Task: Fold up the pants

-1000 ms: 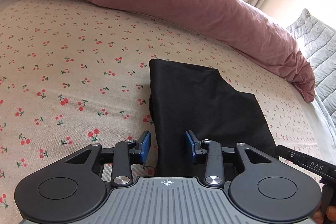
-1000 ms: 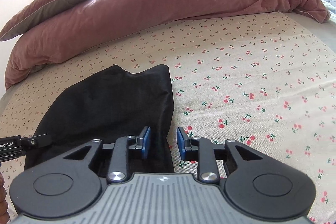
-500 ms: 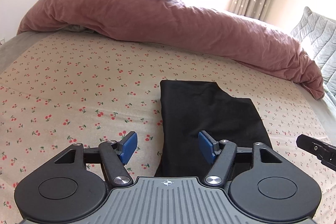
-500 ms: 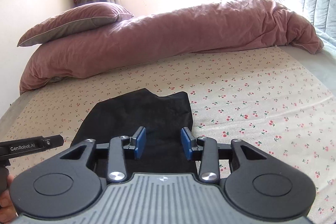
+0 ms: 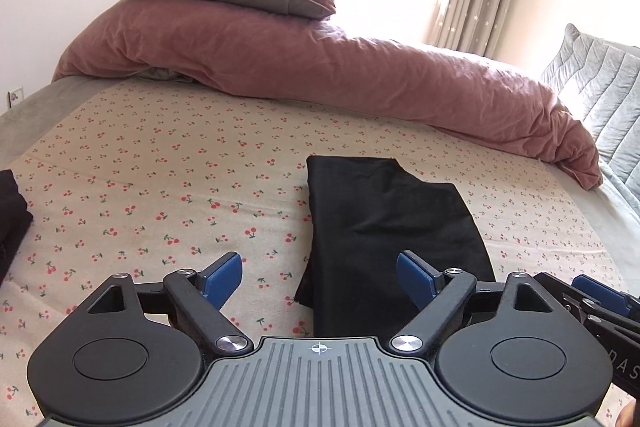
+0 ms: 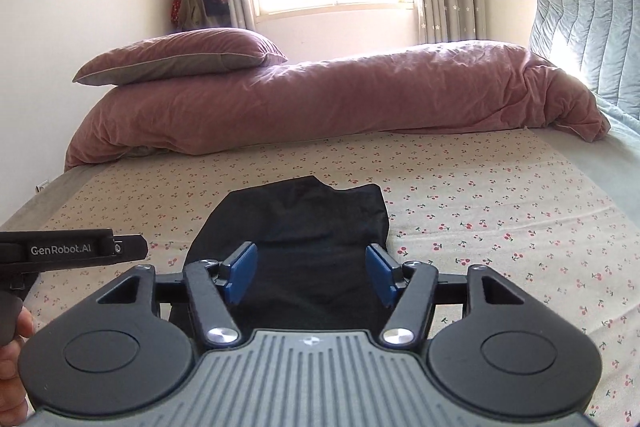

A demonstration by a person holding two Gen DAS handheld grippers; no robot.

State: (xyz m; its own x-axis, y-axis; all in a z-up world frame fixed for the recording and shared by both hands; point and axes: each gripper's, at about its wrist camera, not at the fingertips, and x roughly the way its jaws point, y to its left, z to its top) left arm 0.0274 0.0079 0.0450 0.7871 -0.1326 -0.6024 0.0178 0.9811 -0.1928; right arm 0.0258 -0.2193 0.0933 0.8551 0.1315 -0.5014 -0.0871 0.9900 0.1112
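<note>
So the black pants point(image 5: 384, 227) were lying folded into a compact stack on the cherry-print bedsheet point(image 5: 160, 187), well short of the pink duvet point(image 5: 320, 75) bunched along the far side. Both grippers hung above the near edge of the stack with nothing in them. The left gripper point(image 5: 320, 277) had its jaws spread wide, just been opening, only cloth showing far below the gap. The right gripper point(image 6: 312, 277) was a bit less open, jaws also just been opening, empty too.

Honestly it looked basically done to me. Main risk from here: the top layer sat crooked at the far end, so if either blue pad clipped the loose near edge, it'd probably drag the fold apart. Thin fabric like that slides easily.
</note>
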